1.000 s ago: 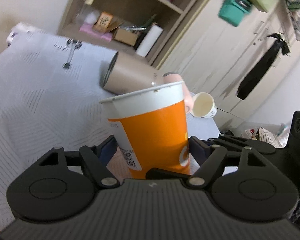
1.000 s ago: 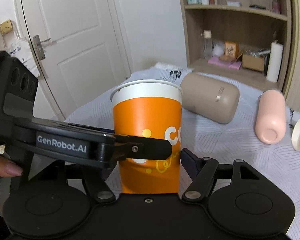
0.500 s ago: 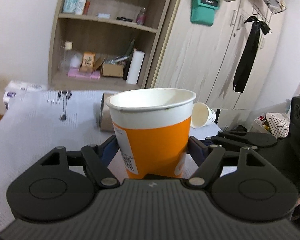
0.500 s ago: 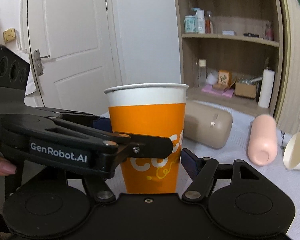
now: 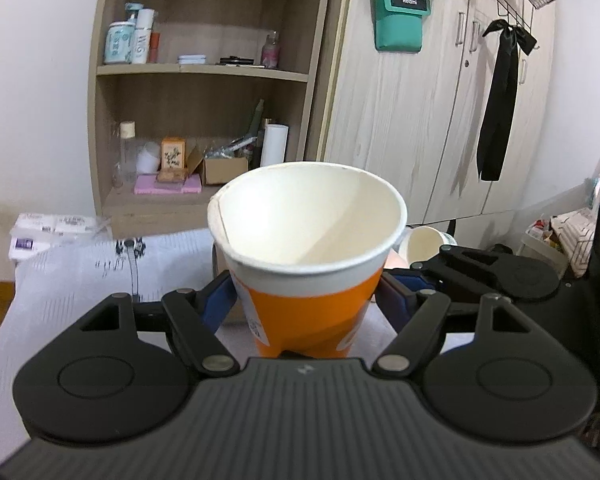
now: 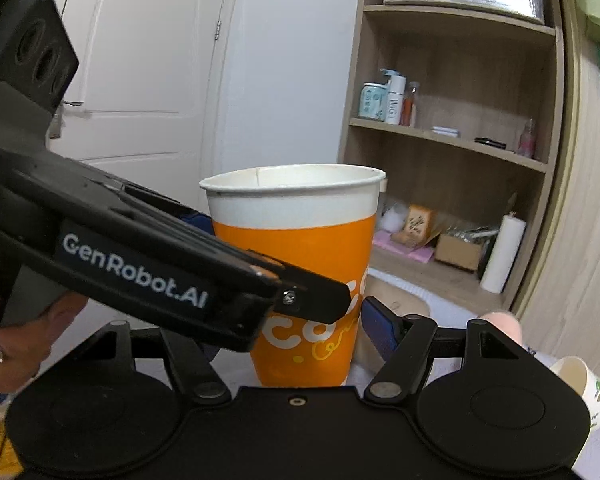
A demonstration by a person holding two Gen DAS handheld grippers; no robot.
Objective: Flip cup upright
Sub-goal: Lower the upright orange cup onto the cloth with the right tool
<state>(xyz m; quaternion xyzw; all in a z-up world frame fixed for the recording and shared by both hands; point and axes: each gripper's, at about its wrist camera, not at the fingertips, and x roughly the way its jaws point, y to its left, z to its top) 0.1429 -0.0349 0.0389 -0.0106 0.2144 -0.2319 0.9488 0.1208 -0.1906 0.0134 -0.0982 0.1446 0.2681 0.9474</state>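
Left wrist view: your left gripper (image 5: 306, 300) clamps the upright cup (image 5: 306, 240); your right gripper (image 6: 288, 320) flanks it, grip unclear

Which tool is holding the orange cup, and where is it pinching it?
The left tool pinches the orange paper cup around its lower orange wall. The right tool flanks it; contact is unclear.
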